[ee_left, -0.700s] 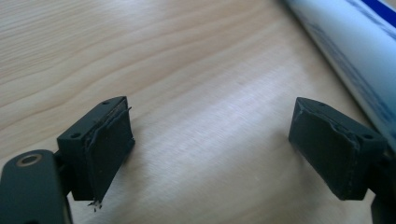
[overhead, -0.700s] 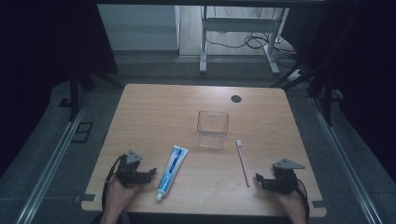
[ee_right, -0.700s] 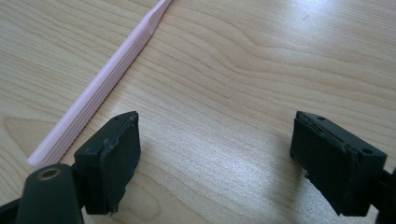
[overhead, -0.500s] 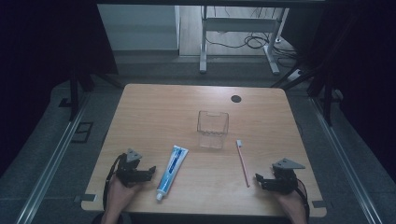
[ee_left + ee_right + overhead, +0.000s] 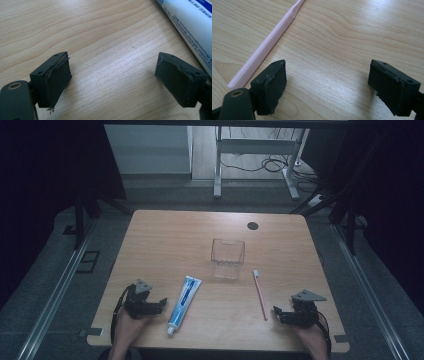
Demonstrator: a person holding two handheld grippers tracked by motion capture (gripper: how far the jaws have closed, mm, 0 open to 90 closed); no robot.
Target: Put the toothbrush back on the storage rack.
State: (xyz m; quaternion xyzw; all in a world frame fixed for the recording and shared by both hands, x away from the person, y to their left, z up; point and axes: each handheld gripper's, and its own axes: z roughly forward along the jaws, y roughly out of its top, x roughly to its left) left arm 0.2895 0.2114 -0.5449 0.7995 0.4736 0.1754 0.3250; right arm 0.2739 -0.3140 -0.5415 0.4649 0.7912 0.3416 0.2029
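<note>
1. Two grippers are rested on the near part of the wooden table [image 5: 165, 232], one on either side of the clear box [image 5: 228, 258], which is taken as the landmark and stands near the table's middle.
2. Left gripper [image 5: 159, 304]: placed nearer than the box and well to its left; its jaws are spread wide and nothing is held between them, only bare wood being seen there in the left gripper view [image 5: 112, 80].
3. Right gripper [image 5: 276, 313]: placed nearer than the box and to its right; its jaws are likewise spread wide and empty [image 5: 327, 85].
4. Toothpaste tube [image 5: 184, 304]: laid flat, nearer than the box and to its left, cap end toward the person, just beside the left gripper but not touched [image 5: 192, 32].
5. Toothbrush [image 5: 259, 294]: laid flat just right of the box, bristles toward it, handle end near the right gripper and apart from it [image 5: 262, 57].
6. Step judged in hand: the approach before a first pick; nothing has been lifted.
7. Next move, as judged: each open gripper is to be brought over its nearest item, lowered astride it and closed, then carried to the box.
</note>
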